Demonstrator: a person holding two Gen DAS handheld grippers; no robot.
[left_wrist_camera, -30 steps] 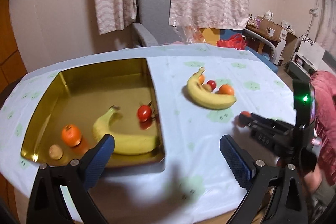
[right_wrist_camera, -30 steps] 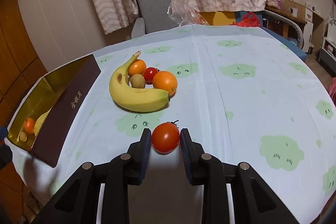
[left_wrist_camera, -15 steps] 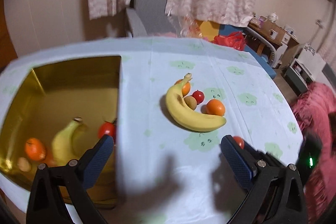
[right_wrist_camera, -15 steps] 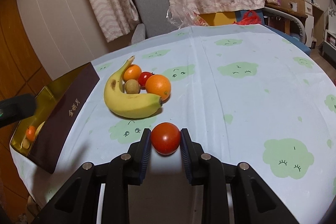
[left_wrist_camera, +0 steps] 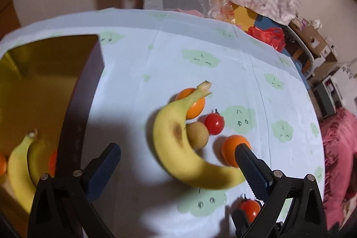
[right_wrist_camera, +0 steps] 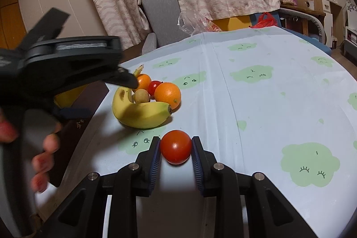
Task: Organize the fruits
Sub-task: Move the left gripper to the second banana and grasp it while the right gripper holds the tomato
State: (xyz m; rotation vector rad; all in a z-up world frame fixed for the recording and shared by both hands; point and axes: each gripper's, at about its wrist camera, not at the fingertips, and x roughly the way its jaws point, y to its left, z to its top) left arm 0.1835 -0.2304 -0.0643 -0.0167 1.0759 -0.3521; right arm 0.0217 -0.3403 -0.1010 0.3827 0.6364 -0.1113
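My left claw (left_wrist_camera: 176, 162) swung from box (left_wrist_camera: 73, 117) over banana (left_wrist_camera: 178, 148), jaws wide, empty. Right claw (right_wrist_camera: 175, 150) clamped on tomato (right_wrist_camera: 175, 146). Banana next.

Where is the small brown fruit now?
The small brown fruit lies on the tablecloth, inside the banana curve, touching the small tomato.

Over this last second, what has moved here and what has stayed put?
The left gripper, jaws open and empty, swung away from over the gold box to above the banana on the table. The right gripper kept its jaws shut on the tomato. The fruit pile did not shift.
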